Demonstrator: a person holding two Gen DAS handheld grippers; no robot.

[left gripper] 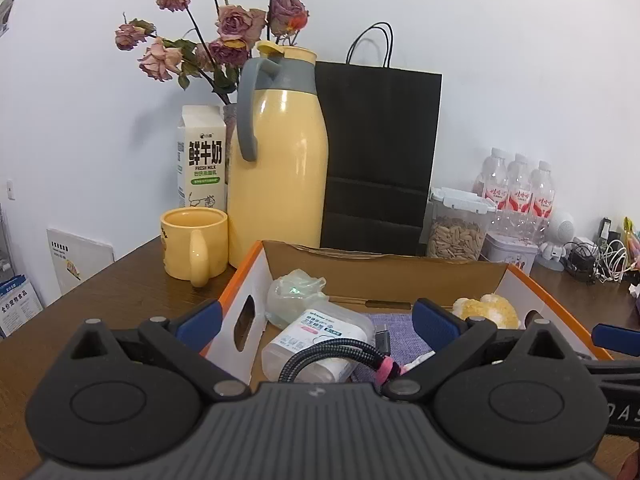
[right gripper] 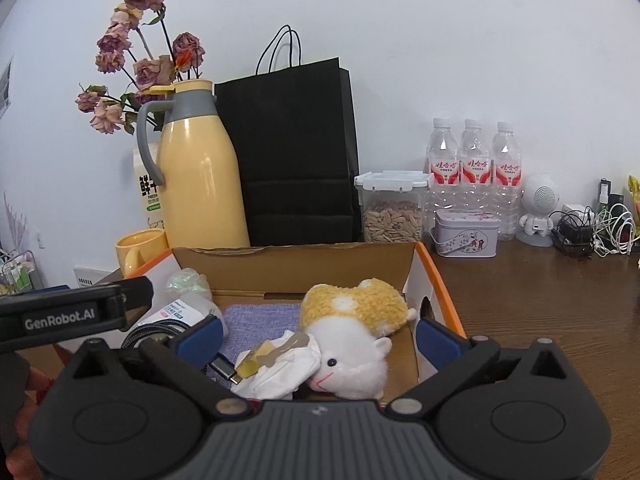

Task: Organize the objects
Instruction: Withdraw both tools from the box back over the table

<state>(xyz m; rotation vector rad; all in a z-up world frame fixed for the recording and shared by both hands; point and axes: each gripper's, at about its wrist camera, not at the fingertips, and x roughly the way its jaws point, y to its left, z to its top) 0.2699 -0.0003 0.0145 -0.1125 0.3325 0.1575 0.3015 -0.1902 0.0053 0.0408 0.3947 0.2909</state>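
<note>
Both tongs spread: left (left gripper: 318, 322) over cable (left gripper: 332, 354), right (right gripper: 318, 334) over plush (right gripper: 352, 336).

Plush toy (right gripper: 352, 332) inside cardboard box (right gripper: 296, 266)

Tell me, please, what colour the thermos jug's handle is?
Grey, on the tall yellow thermos jug; clearest in the left wrist view.

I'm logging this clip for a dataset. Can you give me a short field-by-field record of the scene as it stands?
surface: brown wooden table
container: open cardboard box with orange rim
box contents: plush toy, braided cable, wipes pack, crumpled tissue, purple cloth
behind box: yellow jug, black paper bag, yellow mug
left hand-held gripper: open, empty
right hand-held gripper: open, empty
</note>
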